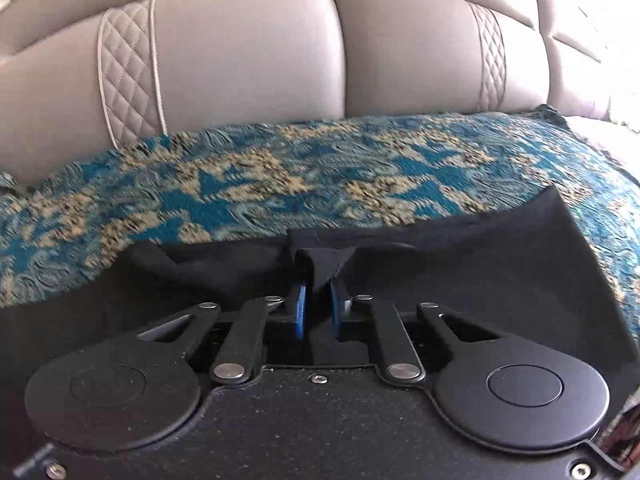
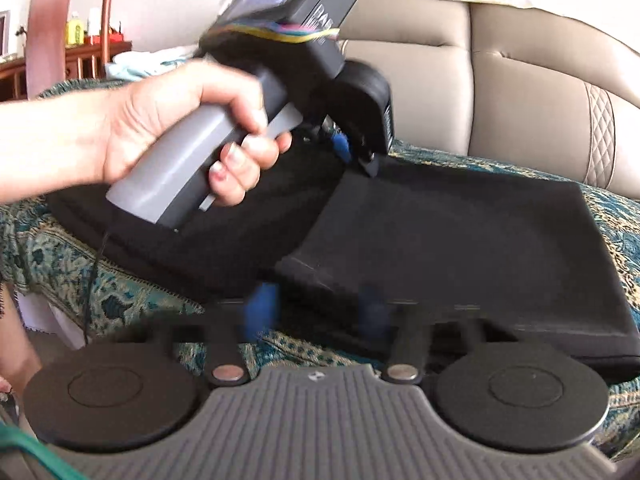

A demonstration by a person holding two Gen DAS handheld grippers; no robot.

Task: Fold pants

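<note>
While the black fabric pants [image 2: 460, 216] lie on the teal patterned sofa throw [image 1: 280, 176], the left gripper [image 1: 318, 280] pinches their far hem at twelve o'clock; the right gripper [image 2: 316, 312], blurred, cannot be judged; a thin pinch could slip.

text | partial white letters on left claw body [image 2: 324, 20] | unreadable

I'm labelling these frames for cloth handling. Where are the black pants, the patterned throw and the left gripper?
black pants [image 2: 460, 220]: right wrist view, flat folded panel.
patterned throw [image 1: 280, 176]: left wrist view, bare stretch behind the pants.
left gripper [image 1: 318, 276]: left wrist view, between fingertips, pinching cloth.
</note>
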